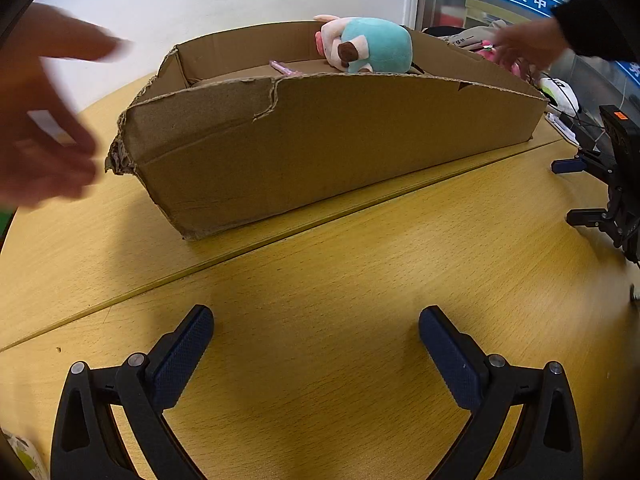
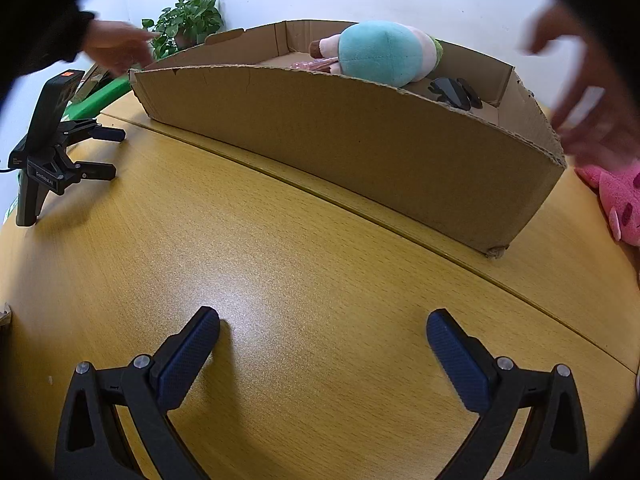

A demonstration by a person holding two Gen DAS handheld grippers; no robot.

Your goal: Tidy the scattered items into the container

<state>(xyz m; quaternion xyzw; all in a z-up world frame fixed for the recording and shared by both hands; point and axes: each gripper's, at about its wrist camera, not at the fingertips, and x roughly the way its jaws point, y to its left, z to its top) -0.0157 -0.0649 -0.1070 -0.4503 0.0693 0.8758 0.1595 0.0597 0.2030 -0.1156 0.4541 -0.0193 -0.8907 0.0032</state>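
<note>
The shallow brown cardboard box [image 2: 360,148] with torn rims is seen across the seam of the yellow wood-grain table [image 2: 280,280]; in it lie a turquoise and pink plush toy [image 2: 380,54], a slim pink pen-like item [image 1: 285,68] and a dark pair of glasses [image 2: 454,92]. Outside the box, a bright pink plush toy [image 2: 620,200] is seen on the table beside its right end, and is judged to be an item left to tidy.

Both grippers appear to be set down on the table, side by side and apart. The left gripper [image 1: 316,344] is spread wide with nothing between its blue-padded fingers; the right gripper [image 2: 323,346] is likewise at its widest and empty. Two blurred bare hands [image 1: 44,120] are seen raised near the box ends, one with a dark sleeve [image 1: 592,28].

The step in hand is judged a pause between items, or a finish. Next, a gripper would have to be picked up again, brought over the pink plush, closed on its soft body, and lifted over the box wall.
</note>
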